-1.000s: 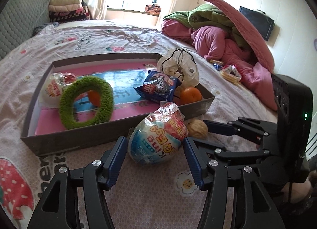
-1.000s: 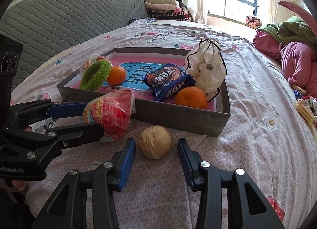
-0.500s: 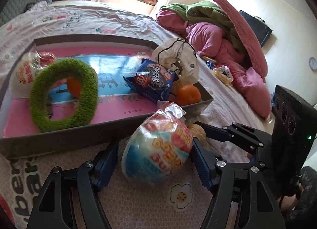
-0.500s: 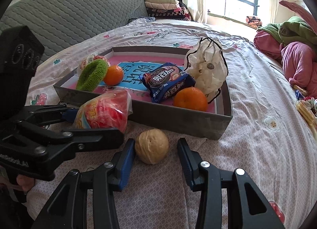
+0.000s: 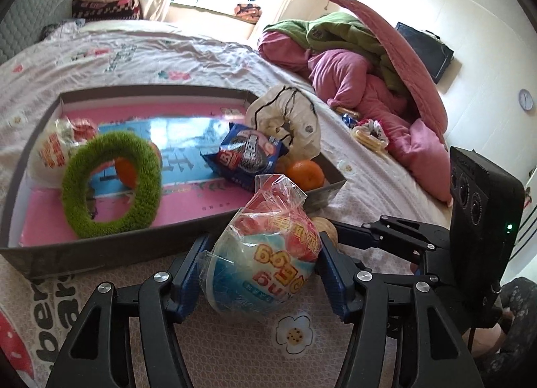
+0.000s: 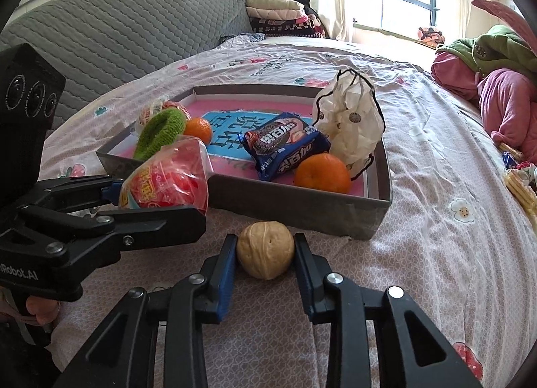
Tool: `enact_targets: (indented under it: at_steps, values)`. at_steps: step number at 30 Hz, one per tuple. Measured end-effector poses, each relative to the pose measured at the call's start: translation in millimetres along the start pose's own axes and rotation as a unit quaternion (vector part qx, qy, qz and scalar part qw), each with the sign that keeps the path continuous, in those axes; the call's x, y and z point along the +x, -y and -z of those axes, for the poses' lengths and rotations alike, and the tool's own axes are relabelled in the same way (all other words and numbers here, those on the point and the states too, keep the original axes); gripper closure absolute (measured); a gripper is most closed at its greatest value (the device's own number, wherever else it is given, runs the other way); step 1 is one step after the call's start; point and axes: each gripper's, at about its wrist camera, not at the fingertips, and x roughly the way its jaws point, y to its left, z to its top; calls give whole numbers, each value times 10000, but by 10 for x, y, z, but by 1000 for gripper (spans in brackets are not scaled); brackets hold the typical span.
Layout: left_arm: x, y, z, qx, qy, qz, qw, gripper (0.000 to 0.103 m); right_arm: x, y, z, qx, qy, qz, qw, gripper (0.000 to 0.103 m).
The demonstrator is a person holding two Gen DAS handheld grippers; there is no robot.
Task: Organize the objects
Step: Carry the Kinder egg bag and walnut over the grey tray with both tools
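An egg-shaped snack in clear wrap [image 5: 265, 263] lies on the bedspread in front of a grey tray [image 5: 100, 247]. My left gripper [image 5: 261, 247] has a pad against each side of it, jaws still closing. To its right a walnut [image 6: 265, 250] sits on the bed before the tray's front wall [image 6: 302, 203]. My right gripper [image 6: 265, 242] is closing on the walnut, both blue pads touching it. The tray holds a green fuzzy ring [image 5: 110, 186], a blue cookie pack [image 5: 248, 156], an orange [image 5: 305, 175], a white drawstring bag [image 5: 288, 119] and another wrapped egg [image 5: 53, 153].
A second orange [image 6: 198, 129] sits behind the ring. Pink and green bedding [image 5: 369, 69] is heaped at the right, with loose snack packets [image 5: 369, 134] beside it. A grey quilted headboard [image 6: 117, 29] runs along the left. Patterned bedspread surrounds the tray.
The left gripper pushed forward around the wrapped egg, widened, then closed onto its sides. The right jaws narrowed until both pads met the walnut; that hand stayed put.
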Motion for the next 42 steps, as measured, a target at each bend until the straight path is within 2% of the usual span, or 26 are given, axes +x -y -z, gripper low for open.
enact_targets:
  at_steps: [10,20,34,42]
  values:
    - [-331,-55,-95,-66,411,-293,9987,40,-181,0,-76,30,479,-14,9988,70]
    - [-690,-243,-191,-173,868,-957,9915,40,-372,-59,-159,-64,973,-55,9952,70]
    - [-1067,-629,-321,-560,1307,-1554,9776,40,-482,-136,-365,-140,1296,70,9914,70]
    - [-1150,-703,-484,-405,1351,-1825,9730,40,-496,-203,-579,-332,1390,158,9896,70]
